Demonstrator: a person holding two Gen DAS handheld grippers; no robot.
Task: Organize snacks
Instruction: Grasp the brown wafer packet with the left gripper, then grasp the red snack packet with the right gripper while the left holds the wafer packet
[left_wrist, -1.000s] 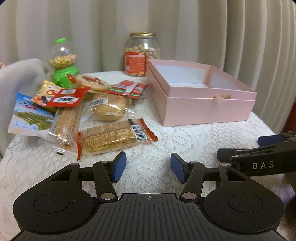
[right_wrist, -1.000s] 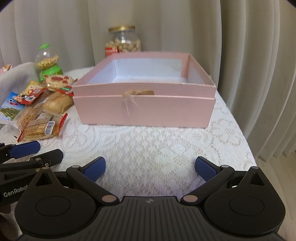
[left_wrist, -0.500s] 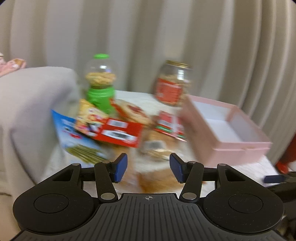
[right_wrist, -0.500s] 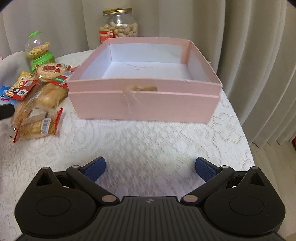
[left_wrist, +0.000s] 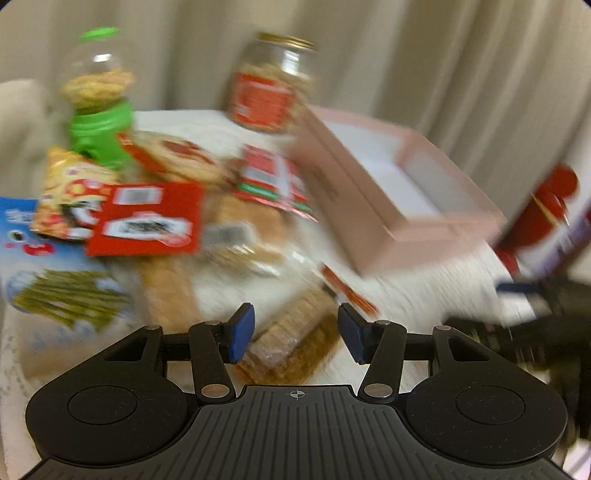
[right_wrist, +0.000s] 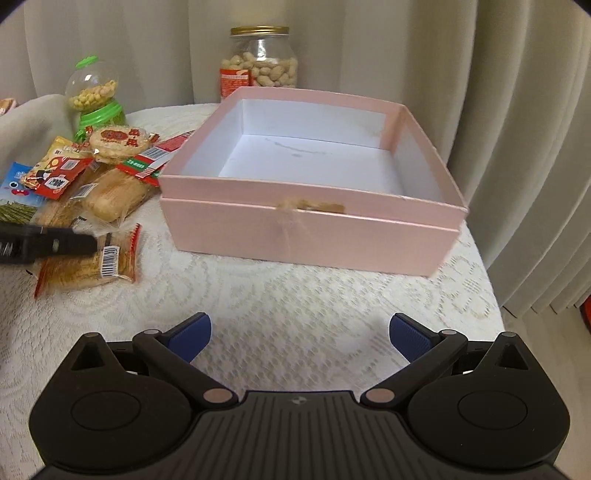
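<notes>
An open pink box (right_wrist: 306, 221) with a white, empty inside stands on the lace-covered table; it also shows blurred in the left wrist view (left_wrist: 399, 210). A pile of wrapped snacks lies left of it. My left gripper (left_wrist: 296, 338) is open, its jaws on either side of a clear-wrapped cracker pack (left_wrist: 291, 347), which also shows in the right wrist view (right_wrist: 88, 266) with the left gripper's finger (right_wrist: 48, 242) over it. My right gripper (right_wrist: 300, 334) is wide open and empty above bare tablecloth in front of the box.
A peanut jar (right_wrist: 260, 61) and a green-based candy dispenser (right_wrist: 95, 98) stand at the back. A bread pack (right_wrist: 114, 194), a round cracker (right_wrist: 118, 142), red packets (left_wrist: 146, 219) and a blue packet (left_wrist: 40, 266) lie in the pile. Curtains surround the table.
My left gripper swung left and then dropped down onto the snack pile, now straddling the cracker pack. My right gripper rose a little and moved closer to the box.
</notes>
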